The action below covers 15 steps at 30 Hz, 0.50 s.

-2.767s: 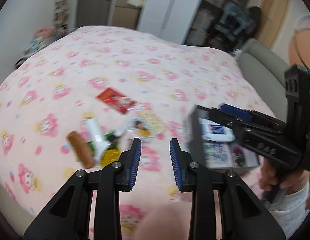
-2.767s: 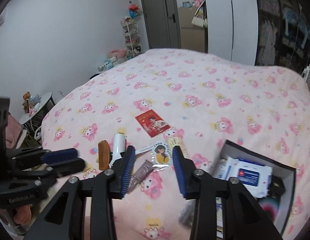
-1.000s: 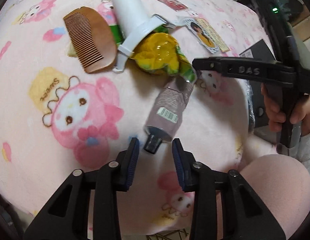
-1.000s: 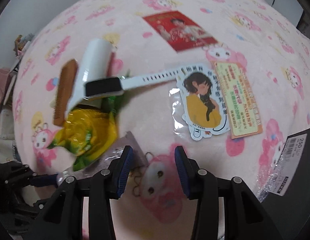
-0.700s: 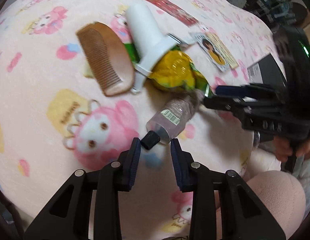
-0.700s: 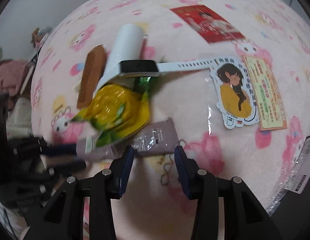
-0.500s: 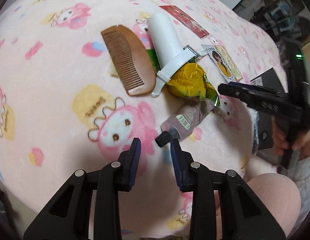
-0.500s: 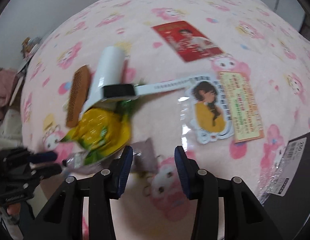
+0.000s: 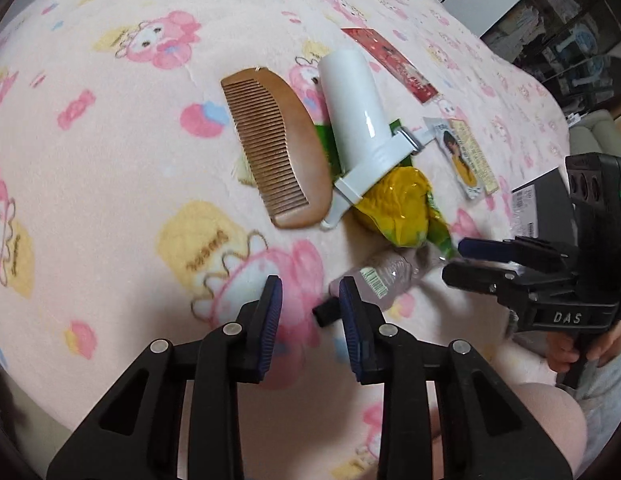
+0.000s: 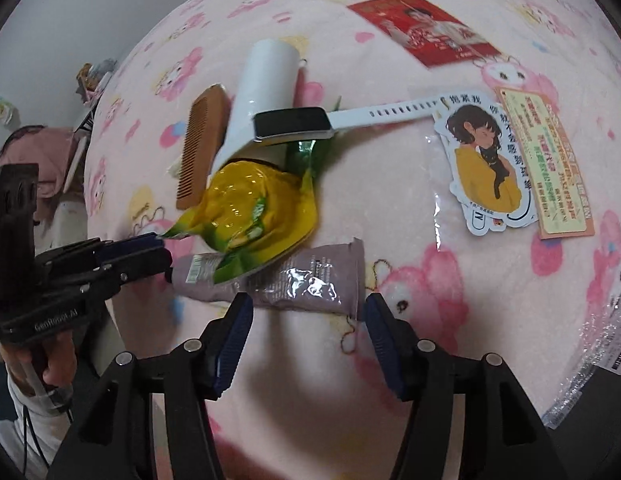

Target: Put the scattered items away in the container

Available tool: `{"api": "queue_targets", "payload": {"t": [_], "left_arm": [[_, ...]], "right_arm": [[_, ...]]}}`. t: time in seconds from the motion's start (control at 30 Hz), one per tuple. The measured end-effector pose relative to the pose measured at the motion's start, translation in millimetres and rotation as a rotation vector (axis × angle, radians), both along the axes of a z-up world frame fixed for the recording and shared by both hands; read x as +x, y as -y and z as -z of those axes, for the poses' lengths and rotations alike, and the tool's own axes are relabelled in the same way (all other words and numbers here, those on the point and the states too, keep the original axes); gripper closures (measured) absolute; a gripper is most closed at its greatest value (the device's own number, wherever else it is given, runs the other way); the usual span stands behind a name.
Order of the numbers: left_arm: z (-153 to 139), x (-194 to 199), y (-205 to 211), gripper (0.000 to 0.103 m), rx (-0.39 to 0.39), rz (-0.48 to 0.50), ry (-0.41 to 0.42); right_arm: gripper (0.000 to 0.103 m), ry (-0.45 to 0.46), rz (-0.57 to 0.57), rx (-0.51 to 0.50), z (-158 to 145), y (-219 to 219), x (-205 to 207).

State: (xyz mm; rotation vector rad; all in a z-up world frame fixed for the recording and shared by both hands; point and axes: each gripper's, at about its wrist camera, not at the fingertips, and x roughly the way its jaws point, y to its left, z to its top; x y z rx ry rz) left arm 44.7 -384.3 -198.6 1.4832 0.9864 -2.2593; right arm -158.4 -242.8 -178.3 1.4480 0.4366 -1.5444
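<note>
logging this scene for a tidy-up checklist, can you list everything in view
comb: 1, brown, on the blanket, left of the white tube
tube: 1, mauve with black cap, nearest the tools, partly under the snack bag
snack bag: 1, yellow and green, middle of the pile
white tube: 1, white, lying over the bag
watch: 1, white strap, dark face, across the white tube
red card: 1, red, far side
sticker: 1, girl in yellow, beside an orange card
box: 1, black, right edge
blanket: 1, pink, cartoon print
left tool: 1, black, blue pads, cap between them
right tool: 1, black, opening, nothing held
</note>
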Motion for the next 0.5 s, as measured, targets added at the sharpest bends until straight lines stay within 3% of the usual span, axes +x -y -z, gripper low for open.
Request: {"api": "queue_targets", "payload": {"t": [0.13,0.23,0.4,0.5], "left_arm": [[6.5,9.9,-1.4,0.073,0.076,-0.004,-0.022],[12.6,8.4,3.1,0.074,0.086,-0.026,-0.022],[12.3,-1.8,4.5,0.074,0.079,-0.039,-0.008],[11.9,0.0,7.8,0.074,0.079,-0.055,-0.007]], "right_arm": [[0.048,-0.029,0.058,-0.024,-2.3,-4.1,-8.7],[0.048,-0.033,0.085,0.021,14.4,-1.9,-13.5],[0.047,0.079,0.06,-0.043,24.7,-1.7,-14.9],[0.047,0.055,0.019,-0.045,17.6,-4.7,-5.3]]}}
